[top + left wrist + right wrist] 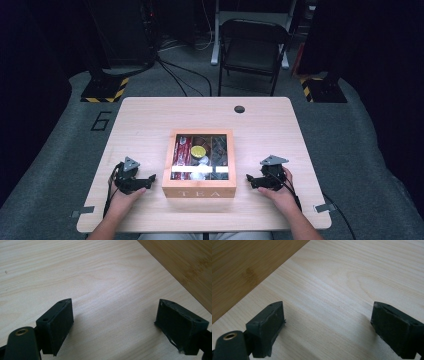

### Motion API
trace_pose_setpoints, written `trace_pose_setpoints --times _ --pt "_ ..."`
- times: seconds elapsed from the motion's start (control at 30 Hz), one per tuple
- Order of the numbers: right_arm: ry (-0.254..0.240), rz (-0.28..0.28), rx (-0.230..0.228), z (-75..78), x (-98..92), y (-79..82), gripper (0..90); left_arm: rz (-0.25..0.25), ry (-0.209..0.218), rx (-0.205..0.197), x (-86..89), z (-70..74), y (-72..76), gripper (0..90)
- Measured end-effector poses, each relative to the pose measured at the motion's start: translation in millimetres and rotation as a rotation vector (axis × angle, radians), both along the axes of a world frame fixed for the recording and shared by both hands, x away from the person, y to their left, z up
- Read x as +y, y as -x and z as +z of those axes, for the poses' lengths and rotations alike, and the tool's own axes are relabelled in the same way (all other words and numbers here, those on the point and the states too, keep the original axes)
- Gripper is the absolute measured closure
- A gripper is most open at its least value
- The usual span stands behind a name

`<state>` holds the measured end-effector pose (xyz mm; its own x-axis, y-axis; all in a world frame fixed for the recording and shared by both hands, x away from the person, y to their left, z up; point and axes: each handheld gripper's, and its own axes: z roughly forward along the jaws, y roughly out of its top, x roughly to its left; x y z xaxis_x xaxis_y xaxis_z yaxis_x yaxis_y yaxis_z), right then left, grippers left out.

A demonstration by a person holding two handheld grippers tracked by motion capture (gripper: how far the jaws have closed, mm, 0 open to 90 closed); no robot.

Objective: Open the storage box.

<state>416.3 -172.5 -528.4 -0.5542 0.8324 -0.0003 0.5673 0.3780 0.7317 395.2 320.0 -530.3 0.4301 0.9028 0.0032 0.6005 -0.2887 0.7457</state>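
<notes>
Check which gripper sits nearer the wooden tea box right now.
Left, narrowly. The left gripper rests close beside the tea box; the right gripper rests slightly farther off its other side.

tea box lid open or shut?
Shut. The tea box has its glass-paned lid lying flat in the frame, with the packets visible through it. Both grippers rest apart from it.

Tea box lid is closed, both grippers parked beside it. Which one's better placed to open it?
Near even, slight lean right. The left gripper and right gripper flank the tea box at its front corners, jaws open, empty, apart from its walls. The right gripper view shows more of the box's side, suggesting it sits closer.
</notes>
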Motion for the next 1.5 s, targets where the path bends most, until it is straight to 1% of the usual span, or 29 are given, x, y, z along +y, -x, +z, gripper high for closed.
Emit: trace_pose_setpoints --times 0.13,0.3,0.43,0.5,0.53,0.63,0.7,0.83,0.9,1.0,1.07,1.13,1.17,1.27,1.33,1.37,1.4,1.43,1.47,1.5 --pt "0.004 -0.011 0.001 0.0 0.9 -0.1 9.4 -0.002 0.001 0.003 0.1 0.2 0.1 14.3" --pt "0.014 -0.053 0.008 -0.8 4.1 -0.8 3.7 -0.002 -0.002 0.007 0.2 0.6 0.3 14.3" --pt "0.013 -0.055 0.009 -0.8 4.4 -0.6 3.6 -0.005 -0.003 0.007 -0.4 0.6 0.9 14.3" --pt "0.013 -0.058 0.01 -0.8 4.7 -0.6 3.6 -0.004 0.001 -0.002 -1.2 -0.2 1.0 14.3" --pt "0.006 -0.067 0.011 -0.8 5.6 -0.4 3.7 -0.005 0.001 -0.002 -1.2 -0.1 1.1 14.3" --pt "0.008 -0.068 0.007 -1.0 5.7 -0.4 3.9 -0.009 0.0 0.005 -1.0 0.4 1.4 14.3" --pt "0.009 -0.066 0.01 -0.5 5.3 0.6 5.7 -0.011 -0.002 0.006 -0.9 0.5 1.6 14.4" --pt "0.0 -0.061 -0.008 -0.1 4.6 2.7 11.3 0.001 0.004 -0.003 -1.8 -0.1 1.7 14.7" --pt "-0.001 -0.057 0.003 1.3 3.7 3.6 15.0 -0.001 0.001 0.005 -1.3 0.7 1.9 15.2" --pt "0.003 -0.058 0.019 3.3 2.4 4.5 18.2 -0.002 0.005 0.001 -1.5 0.8 2.1 16.7" --pt "0.013 -0.047 0.018 4.5 1.1 4.6 20.5 -0.006 0.007 0.002 -1.6 1.3 1.7 19.0" --pt "0.016 -0.049 0.027 5.9 0.9 5.2 22.8 -0.009 0.006 0.006 -2.1 1.8 1.7 19.7" --pt "0.022 -0.05 0.033 6.7 0.7 5.5 23.8 -0.014 0.007 0.004 -2.4 2.2 1.6 21.1" --pt "0.014 -0.065 0.055 9.0 1.8 7.2 26.6 -0.033 0.012 0.016 -3.0 4.2 2.1 25.6" --pt "0.013 -0.048 0.048 10.0 1.0 7.7 27.3 -0.038 0.03 0.021 -4.3 4.8 2.7 27.5" --pt "0.011 -0.043 0.051 11.1 1.0 8.5 27.5 -0.044 0.033 0.034 -4.9 6.0 3.2 28.3" --pt "-0.002 -0.047 0.058 12.4 1.9 10.0 27.7 -0.057 0.03 0.036 -5.0 6.9 3.3 29.0" --pt "-0.002 -0.036 0.048 13.3 1.5 10.2 28.4 -0.058 0.033 0.032 -6.1 7.7 4.0 29.3" --pt "-0.003 -0.033 0.05 14.8 1.5 11.2 29.0 -0.069 0.03 0.039 -6.0 10.1 4.8 29.8" --pt "-0.018 -0.032 0.047 15.8 2.1 12.2 29.5 -0.074 0.032 0.032 -6.5 11.7 5.7 30.2"
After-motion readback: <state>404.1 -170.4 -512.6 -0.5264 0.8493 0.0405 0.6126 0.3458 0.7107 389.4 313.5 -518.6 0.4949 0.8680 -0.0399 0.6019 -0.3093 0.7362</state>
